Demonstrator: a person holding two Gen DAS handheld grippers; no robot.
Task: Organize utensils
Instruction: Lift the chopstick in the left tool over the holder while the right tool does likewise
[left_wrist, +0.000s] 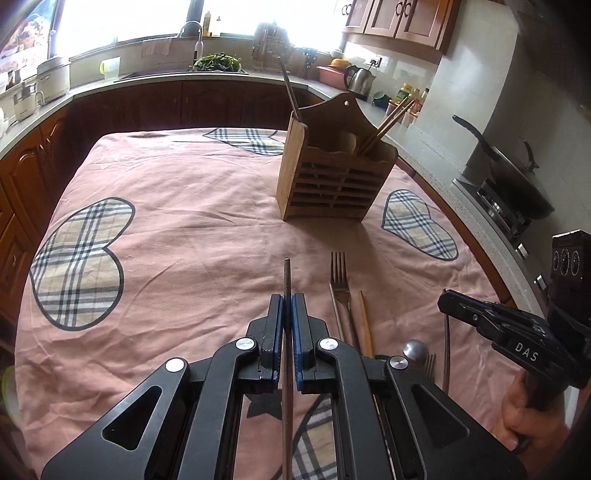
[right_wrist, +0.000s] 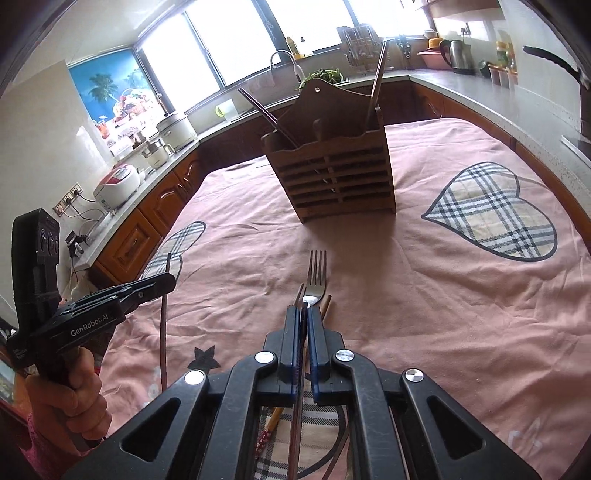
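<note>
1. A wooden utensil holder (left_wrist: 332, 177) with a slatted front and a tall scalloped back stands upright on the pink cloth (left_wrist: 192, 229) that covers the counter, toward its far side.
2. A dark metal stick (left_wrist: 290, 90) leans out of the holder's left compartment, and two wooden chopsticks (left_wrist: 388, 123) lean out of its right compartment. A rounded wooden handle (right_wrist: 318, 127) shows in the middle.
3. The left hand-held gripper (left_wrist: 287, 297) is clenched on a thin metal chopstick (left_wrist: 287, 275), which runs between the blue pads and pokes out past the tips, clear of the cloth.
4. The right hand-held gripper (right_wrist: 305, 308) is clenched on another thin metal stick (right_wrist: 298, 295), held between its pads above the loose utensils.
5. Still lying on the cloth in front of the holder are a fork (left_wrist: 340, 275), a wooden chopstick (left_wrist: 366, 321), and nearer the camera a spoon (left_wrist: 415, 349).
6. White lettering reads "DAS" on the side of the right hand-held gripper in the left wrist view, and "GenRobot.AI" on the side of the left one in the right wrist view.
7. A person's hand (right_wrist: 79, 406) grips the left handle.
</note>
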